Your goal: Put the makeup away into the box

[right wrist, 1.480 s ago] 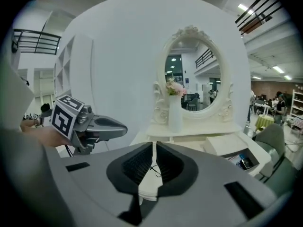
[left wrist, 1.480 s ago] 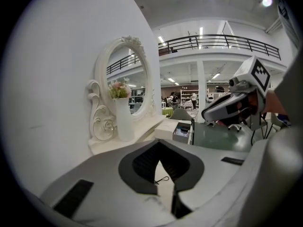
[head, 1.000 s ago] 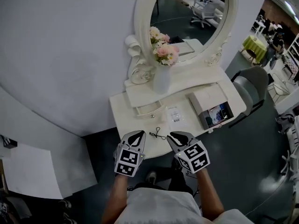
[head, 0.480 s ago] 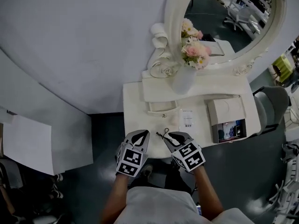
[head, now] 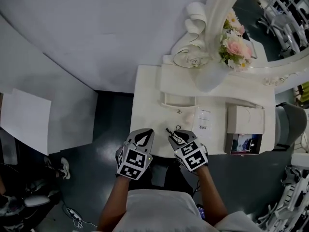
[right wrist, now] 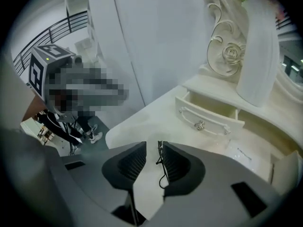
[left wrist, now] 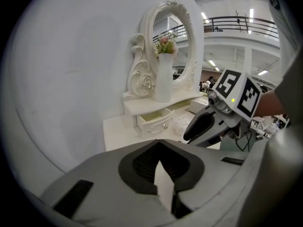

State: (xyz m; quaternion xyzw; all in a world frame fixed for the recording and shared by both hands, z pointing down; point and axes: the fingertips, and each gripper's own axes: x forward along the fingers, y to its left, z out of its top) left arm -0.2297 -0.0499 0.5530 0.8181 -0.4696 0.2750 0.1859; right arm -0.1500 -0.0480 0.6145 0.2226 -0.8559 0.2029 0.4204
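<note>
On the white vanity table [head: 149,115], a black wire eyelash curler [head: 172,131] lies near the front edge. My right gripper [head: 175,138] is over it, and its jaws have just been opening. The right gripper view shows the curler [right wrist: 161,168] on the tabletop between the open pads, close to the right pad [right wrist: 176,162], with no pinch on it. My left gripper [head: 144,136] hangs to the curler's left at the table edge, shut and empty [left wrist: 158,146]. The white makeup box [head: 245,121] stands open at the table's right end.
A small drawer [head: 178,101] stands open under the mirror shelf, with a clear packet [head: 203,120] in front of it. A white vase [head: 211,76] of flowers and the ornate mirror frame [head: 195,21] rise at the back. Dark floor lies below the front edge.
Both grippers have sunk toward the table's front edge. The right gripper's jaws have opened and now sit around the eyelash curler. The head view has swung left.
</note>
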